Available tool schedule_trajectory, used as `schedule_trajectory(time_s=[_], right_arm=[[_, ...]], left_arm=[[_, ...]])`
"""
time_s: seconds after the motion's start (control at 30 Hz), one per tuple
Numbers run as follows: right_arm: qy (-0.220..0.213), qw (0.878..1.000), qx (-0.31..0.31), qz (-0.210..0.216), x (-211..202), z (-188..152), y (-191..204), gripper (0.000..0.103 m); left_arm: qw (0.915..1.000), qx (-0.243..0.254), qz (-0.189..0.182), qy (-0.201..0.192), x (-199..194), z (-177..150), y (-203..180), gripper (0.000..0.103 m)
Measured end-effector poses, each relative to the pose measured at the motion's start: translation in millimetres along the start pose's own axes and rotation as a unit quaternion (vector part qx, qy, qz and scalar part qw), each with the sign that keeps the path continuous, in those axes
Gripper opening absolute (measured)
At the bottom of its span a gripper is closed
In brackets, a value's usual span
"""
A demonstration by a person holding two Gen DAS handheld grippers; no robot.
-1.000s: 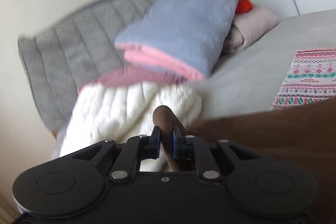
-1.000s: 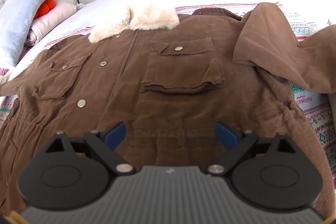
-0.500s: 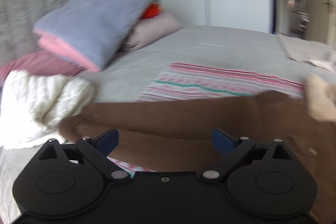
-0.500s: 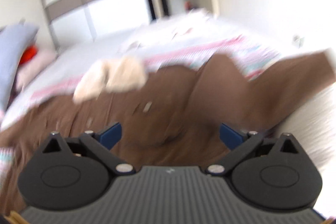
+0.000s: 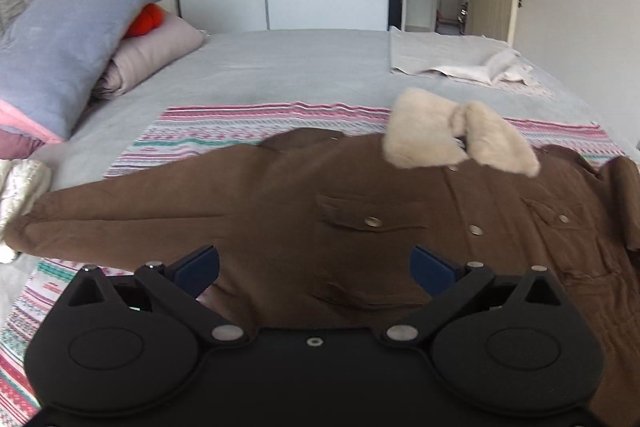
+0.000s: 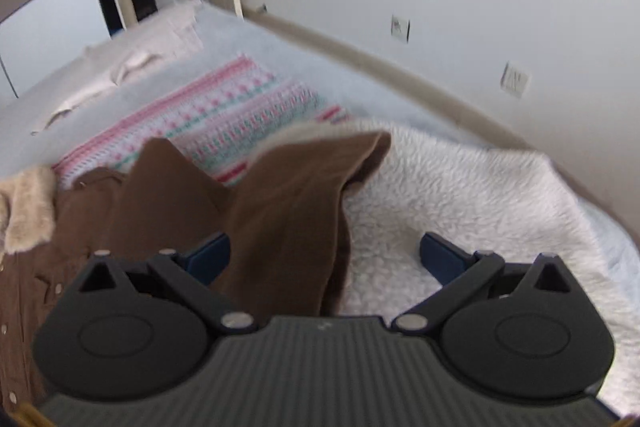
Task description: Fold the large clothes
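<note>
The brown jacket (image 5: 320,195) lies spread face up across the striped blanket (image 5: 224,131) on the bed (image 5: 304,67), its cream fur collar (image 5: 452,139) at the edge farthest from the camera. In the left wrist view the jacket's lower part is hidden behind the gripper body, and the end of its outstretched sleeve (image 5: 120,223), stretched away from the collar toward the pillows (image 5: 72,39), partly covers a pale bundle (image 5: 20,195) that is cut off by the frame. In the right wrist view, blurred throughout, the other sleeve (image 6: 296,211) lies buckled over the blanket and a white fleece throw (image 6: 460,203); the collar (image 6: 28,215) shows only at the picture's edge.

The left gripper (image 5: 316,265) hangs above the jacket's chest, below the collar in the picture, its jaws opening and nothing between them. A second ago its fingers were pinched together on brown cloth beside the pillows. The right gripper (image 6: 326,253) has its fingers wide apart over the buckled sleeve, gripping nothing; a second ago it faced the jacket's chest pockets instead.
</note>
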State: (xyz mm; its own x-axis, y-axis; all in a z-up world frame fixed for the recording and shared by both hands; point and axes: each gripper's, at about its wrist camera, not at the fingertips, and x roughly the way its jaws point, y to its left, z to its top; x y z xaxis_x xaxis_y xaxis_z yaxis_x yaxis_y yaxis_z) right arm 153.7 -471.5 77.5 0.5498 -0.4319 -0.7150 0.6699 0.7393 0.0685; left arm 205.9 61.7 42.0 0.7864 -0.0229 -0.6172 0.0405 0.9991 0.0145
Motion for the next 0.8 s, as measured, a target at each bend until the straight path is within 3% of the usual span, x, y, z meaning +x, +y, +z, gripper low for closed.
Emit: schedule_trajectory(time_s=[0.03,0.07,0.1,0.13,0.2,0.4,0.47,0.53,0.6,0.73,0.8], right_arm=[[-0.011,1.0,0.007,0.011,-0.2,4.2,0.5,0.088],[-0.028,0.999,0.001,0.028,-3.6,12.4,4.6,0.054],[-0.04,0.998,-0.008,0.041,-7.1,19.1,8.2,0.035],[-0.043,0.998,-0.012,0.053,-11.3,29.1,9.7,0.008],[-0.053,0.995,-0.002,0.084,-22.8,49.8,6.8,0.007],[-0.173,0.981,-0.03,0.077,-75.7,110.1,-19.4,0.007],[-0.2,0.976,-0.04,0.073,-83.8,129.3,-31.4,0.007],[-0.198,0.976,-0.037,0.084,-80.9,144.9,-42.3,0.007],[-0.202,0.975,-0.039,0.083,-73.5,152.3,-48.2,0.007],[-0.198,0.975,-0.044,0.093,-55.7,155.2,-58.9,0.007],[-0.201,0.974,-0.054,0.093,-47.6,156.0,-63.3,0.007]], left_arm=[[1.0,0.003,-0.007,0.002,2.1,-0.9,-10.6,0.102],[0.9999,0.005,-0.015,0.003,4.2,-0.1,-22.4,0.102],[0.9997,0.006,-0.023,0.004,7.0,0.5,-34.3,0.102],[0.9995,0.007,-0.031,0.003,9.9,1.0,-44.6,0.102],[0.9987,0.013,-0.048,-0.004,16.9,2.4,-69.2,0.102],[0.9945,0.026,-0.096,-0.032,47.0,13.4,-153.0,0.098],[0.9911,0.019,-0.127,-0.034,60.0,17.8,-183.3,0.081],[0.9862,0.002,-0.163,-0.026,76.0,21.1,-215.1,0.056],[0.9779,-0.014,-0.208,-0.012,94.6,22.8,-251.2,0.039],[0.9575,-0.039,-0.286,0.003,123.9,18.4,-320.5,0.02],[0.9411,-0.051,-0.333,0.027,138.5,11.2,-352.6,0.014]])
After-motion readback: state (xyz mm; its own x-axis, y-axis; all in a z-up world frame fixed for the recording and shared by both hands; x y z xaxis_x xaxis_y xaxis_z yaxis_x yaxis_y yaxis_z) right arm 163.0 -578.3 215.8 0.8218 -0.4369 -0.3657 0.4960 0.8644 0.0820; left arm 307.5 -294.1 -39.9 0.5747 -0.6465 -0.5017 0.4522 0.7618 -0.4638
